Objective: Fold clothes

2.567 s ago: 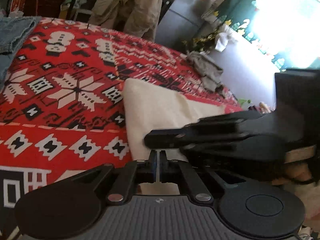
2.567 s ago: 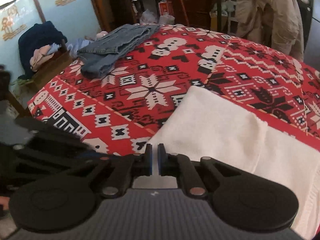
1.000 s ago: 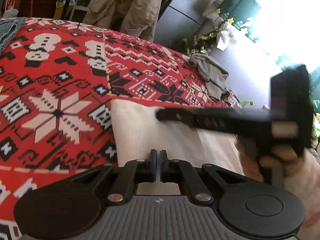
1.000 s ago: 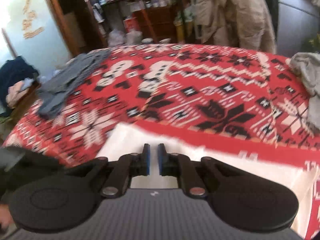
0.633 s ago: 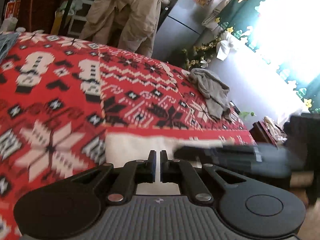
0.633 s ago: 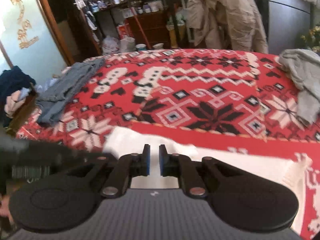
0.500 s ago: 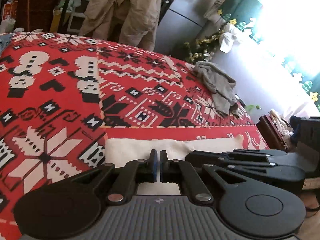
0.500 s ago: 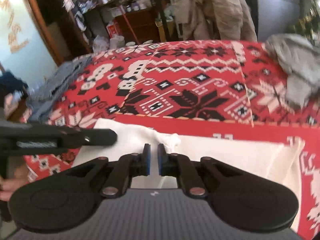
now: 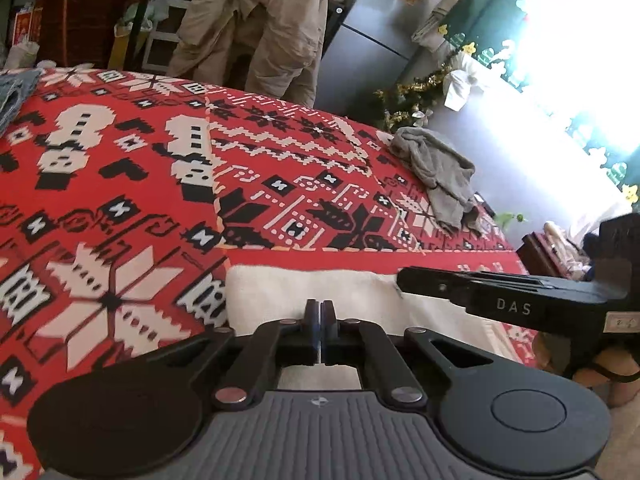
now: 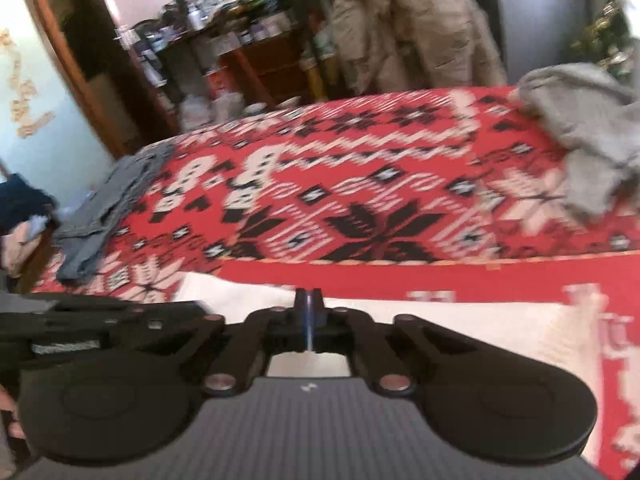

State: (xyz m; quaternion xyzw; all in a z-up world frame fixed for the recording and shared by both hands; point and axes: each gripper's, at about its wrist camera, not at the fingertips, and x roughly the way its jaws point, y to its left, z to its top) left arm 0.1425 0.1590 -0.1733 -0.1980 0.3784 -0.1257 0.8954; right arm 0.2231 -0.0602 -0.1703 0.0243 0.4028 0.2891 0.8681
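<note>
Both grippers sit low over the near edge of a white cloth (image 9: 304,292) that lies flat on a red patterned blanket (image 9: 120,184). The left gripper (image 9: 320,322) has its two blue-lined pads pressed together, and the cloth passes just under and ahead of the tips; whether any fabric is pinched between them cannot be told. The right gripper (image 10: 308,316) shows its pads nearly together with only a thin slit between, its jaws are opening at this moment, and the blurred picture does not show whether cloth is caught in that slit. In the left wrist view the right gripper (image 9: 404,282) reaches in from the right edge, its tip over the white cloth just beside the left one, with a hand (image 9: 608,368) under its body. In the right wrist view the left gripper (image 10: 192,312) comes in from the left, low over the cloth's left corner. The white cloth runs as a long band across the blanket's near side. Farther off, a grey garment (image 9: 444,172) lies crumpled near the blanket's right edge, and a pair of jeans (image 10: 108,212) lies along its left side. Beyond the blanket a tan jacket (image 9: 256,28) hangs before a grey cabinet (image 9: 368,40).
</note>
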